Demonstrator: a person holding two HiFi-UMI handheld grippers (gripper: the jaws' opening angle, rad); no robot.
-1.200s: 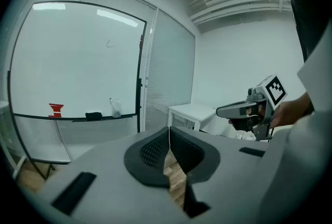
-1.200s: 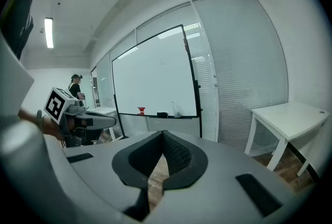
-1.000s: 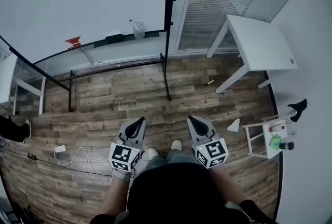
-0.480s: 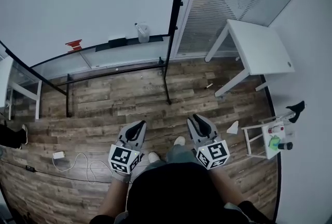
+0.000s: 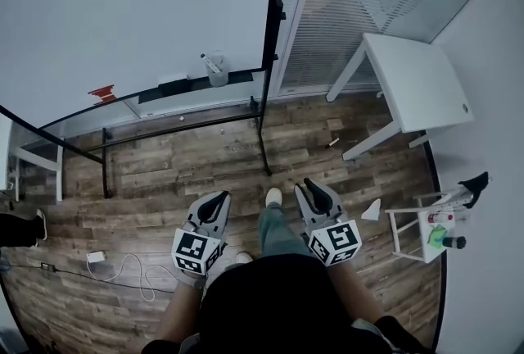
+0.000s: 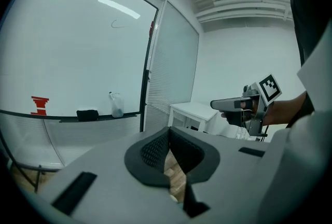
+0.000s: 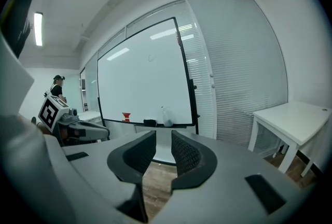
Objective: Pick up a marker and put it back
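A clear cup (image 5: 216, 70) with a marker (image 5: 208, 61) sticking out of it stands on the whiteboard's tray (image 5: 139, 102), beside a black eraser (image 5: 196, 76). The left gripper view shows the same cup (image 6: 116, 105), and so does the right gripper view, where the cup (image 7: 167, 116) is far ahead. My left gripper (image 5: 214, 203) is held low over the floor, its jaws (image 6: 167, 135) meeting at the tips with nothing in them. My right gripper (image 5: 316, 190) hovers alongside, and its jaws (image 7: 163, 137) stand slightly apart and empty. Both are well short of the tray.
The whiteboard stand's legs (image 5: 264, 139) rest on the wood floor ahead. At the right is a white table (image 5: 409, 82), with a small stand of bottles (image 5: 434, 228) nearer me. A cable (image 5: 123, 274) lies at the left and a small stick-like object (image 5: 332, 142) lies near the table leg. Another person (image 7: 57, 85) stands far left.
The whiteboard and tray have drawn a little nearer as the person steps forward, one foot now ahead. Both grippers keep their place and jaw setting.
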